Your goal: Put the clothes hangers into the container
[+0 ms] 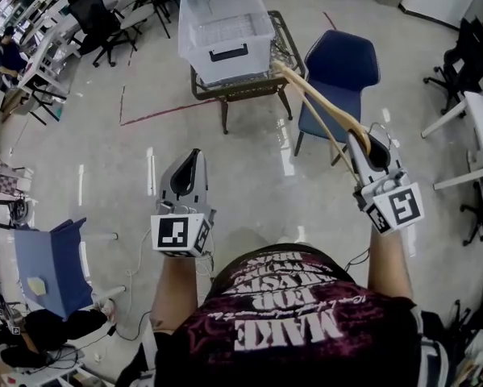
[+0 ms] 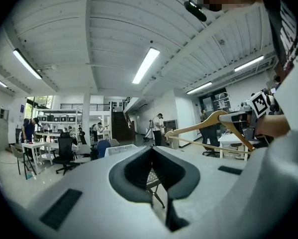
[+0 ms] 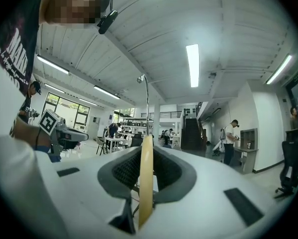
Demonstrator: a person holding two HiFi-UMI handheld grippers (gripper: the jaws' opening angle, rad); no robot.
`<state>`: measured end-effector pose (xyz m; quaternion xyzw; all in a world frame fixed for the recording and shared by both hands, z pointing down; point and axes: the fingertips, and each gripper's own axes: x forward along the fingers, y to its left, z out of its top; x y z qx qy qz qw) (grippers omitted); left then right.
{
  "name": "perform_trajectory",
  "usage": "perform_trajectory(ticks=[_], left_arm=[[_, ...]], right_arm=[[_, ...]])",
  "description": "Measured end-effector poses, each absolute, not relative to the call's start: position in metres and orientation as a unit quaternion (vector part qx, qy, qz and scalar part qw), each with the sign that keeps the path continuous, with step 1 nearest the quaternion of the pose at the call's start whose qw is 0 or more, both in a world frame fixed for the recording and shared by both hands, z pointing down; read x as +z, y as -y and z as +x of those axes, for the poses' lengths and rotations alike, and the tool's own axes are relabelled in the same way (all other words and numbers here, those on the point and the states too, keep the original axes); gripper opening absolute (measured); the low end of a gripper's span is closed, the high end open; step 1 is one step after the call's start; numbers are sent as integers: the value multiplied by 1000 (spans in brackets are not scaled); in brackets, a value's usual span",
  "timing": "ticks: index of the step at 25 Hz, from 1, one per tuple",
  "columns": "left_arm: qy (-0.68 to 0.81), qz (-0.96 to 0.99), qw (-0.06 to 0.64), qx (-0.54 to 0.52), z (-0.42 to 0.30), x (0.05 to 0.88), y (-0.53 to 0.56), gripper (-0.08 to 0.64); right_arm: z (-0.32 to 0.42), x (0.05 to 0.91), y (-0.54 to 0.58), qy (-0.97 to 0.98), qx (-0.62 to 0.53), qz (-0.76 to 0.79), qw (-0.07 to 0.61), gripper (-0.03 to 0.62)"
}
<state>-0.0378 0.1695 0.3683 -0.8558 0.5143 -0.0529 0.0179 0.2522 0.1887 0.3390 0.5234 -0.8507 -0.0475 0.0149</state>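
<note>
A wooden clothes hanger [image 1: 319, 109] is held up in the air, with my right gripper [image 1: 368, 140] shut on its middle. One arm of it reaches toward the clear plastic container [image 1: 225, 24], which stands on a small metal table [image 1: 280, 48]. In the right gripper view the wood [image 3: 145, 178] stands edge-on between the pads, and the metal hook [image 3: 147, 97] rises above them. My left gripper [image 1: 195, 158] hovers over the floor left of the hanger, shut and with nothing in it. The left gripper view shows the hanger [image 2: 208, 126] at the right and the container [image 2: 119, 150] beyond the jaws.
A blue chair [image 1: 339, 69] stands right of the table, under the hanger. A blue folder-like stand [image 1: 52, 264] is at the left. Office chairs and desks [image 1: 96, 14] line the far left, and white tables [image 1: 479, 127] the right. The floor is pale and glossy.
</note>
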Motion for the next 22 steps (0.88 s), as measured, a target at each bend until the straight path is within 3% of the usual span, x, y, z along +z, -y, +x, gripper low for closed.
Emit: perform_trajectory(ticks=[22], left_arm=[[-504, -861, 44, -50, -113, 373, -11, 6]], right_arm=[[150, 338, -25, 847, -40, 529, 14, 61]])
